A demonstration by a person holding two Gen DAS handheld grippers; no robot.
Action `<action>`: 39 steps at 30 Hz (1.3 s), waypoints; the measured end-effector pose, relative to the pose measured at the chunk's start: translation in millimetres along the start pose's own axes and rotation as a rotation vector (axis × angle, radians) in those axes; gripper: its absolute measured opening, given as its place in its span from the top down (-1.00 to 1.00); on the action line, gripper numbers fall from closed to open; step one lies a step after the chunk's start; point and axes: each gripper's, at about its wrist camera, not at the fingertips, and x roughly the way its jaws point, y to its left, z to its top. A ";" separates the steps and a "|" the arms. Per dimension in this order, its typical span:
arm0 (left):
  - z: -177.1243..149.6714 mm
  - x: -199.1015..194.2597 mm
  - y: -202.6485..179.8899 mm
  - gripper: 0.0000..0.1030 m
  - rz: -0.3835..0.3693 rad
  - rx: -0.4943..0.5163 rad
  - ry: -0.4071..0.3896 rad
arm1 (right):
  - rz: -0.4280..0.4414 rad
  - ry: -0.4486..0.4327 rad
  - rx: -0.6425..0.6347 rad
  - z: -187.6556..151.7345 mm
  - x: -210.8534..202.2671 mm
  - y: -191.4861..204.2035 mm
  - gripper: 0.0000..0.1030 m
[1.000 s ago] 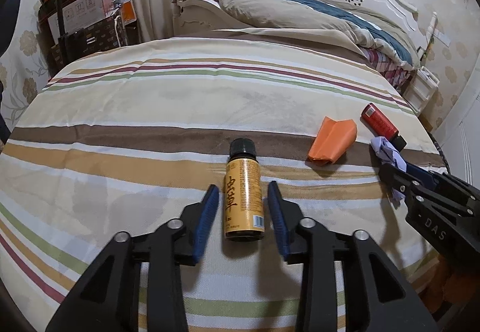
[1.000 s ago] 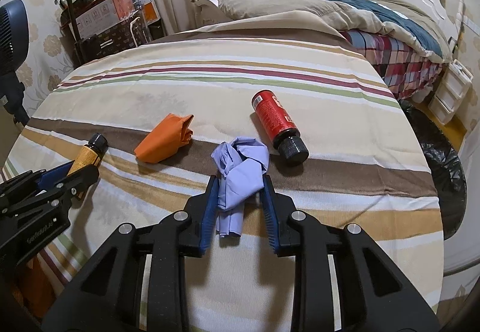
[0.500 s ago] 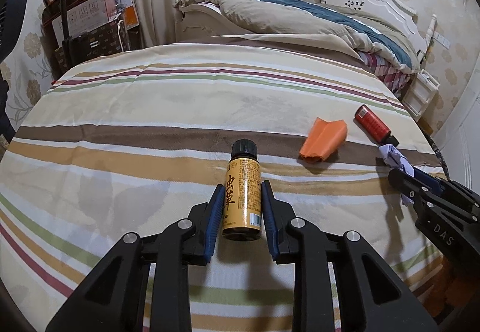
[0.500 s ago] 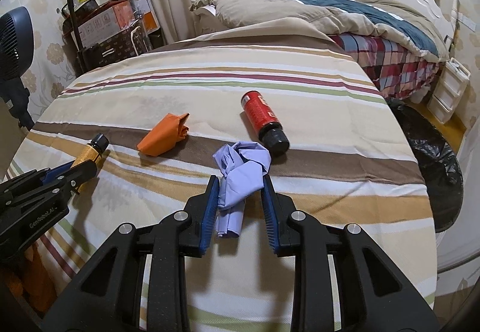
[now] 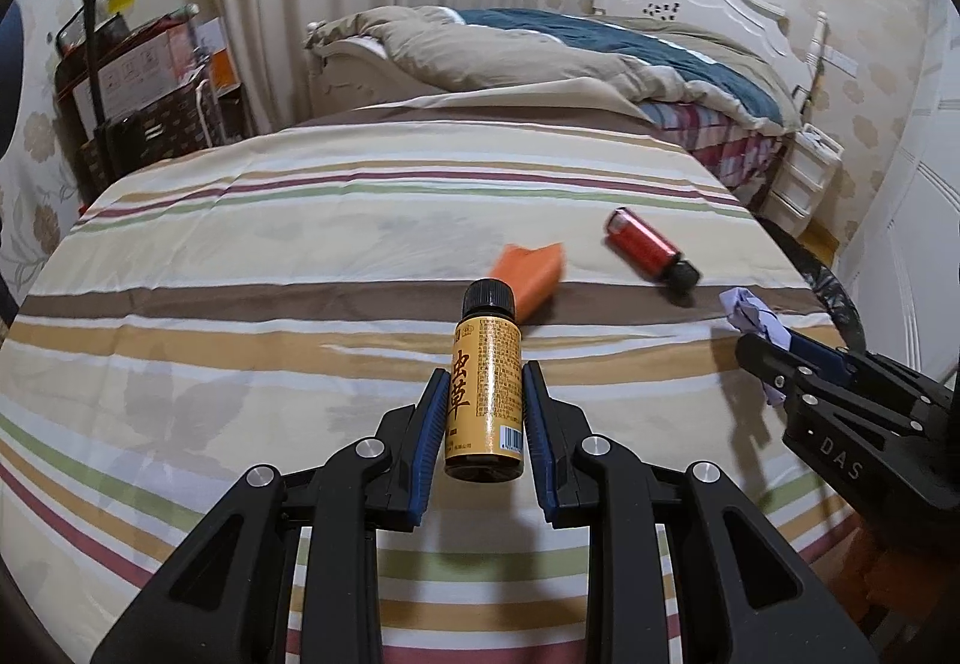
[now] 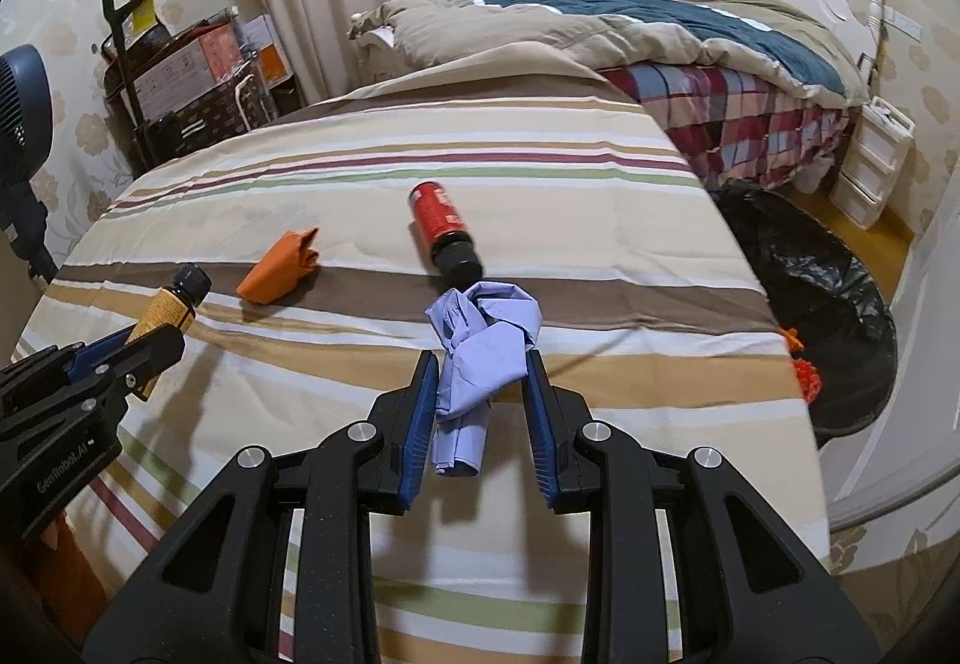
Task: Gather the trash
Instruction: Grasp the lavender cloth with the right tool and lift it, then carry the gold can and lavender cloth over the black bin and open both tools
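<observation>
We have two pieces of trash in hand. Our left claw [image 5: 486, 418] is pinching the yellow bottle [image 5: 485, 394] across the lower half of its body, black cap pointing away from us toward 12 o'clock, and the bottle looks lifted clear of the striped bedspread [image 5: 240, 256]. The label looks glossy and the body hard and round, so we judge it stiff but slippery: a grip square across the middle of the body suits it better than one near the cap, where it narrows. It looks small and light, though whether it is empty we cannot tell.

Our right claw [image 6: 480, 406] is pinching the crumpled purple cloth [image 6: 480, 352], with its pads pressed on the narrow lower tail while the knotted bulk bulges out ahead of the fingertips. It is soft and nearly weightless by our reckoning; it cannot break, but a loose fold could slide out, so the dense bunched part is the safer place to hold.

Two things lie on the bedspread. The red bottle [image 6: 441, 226] lies on its side just beyond the cloth at 12 o'clock in the right view, cap toward us; being round, it may roll when nudged, and its body is the part to take. The orange scrap [image 6: 282, 274] lies at about 10 o'clock, folded and limp. A black bag [image 6: 822, 304] sits on the floor at 3 o'clock, off the bed's edge.
</observation>
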 end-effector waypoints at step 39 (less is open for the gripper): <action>45.2 34.7 -159.1 0.47 -0.186 0.234 -0.034 | -0.218 -0.095 0.214 16.3 -29.9 -152.2 0.46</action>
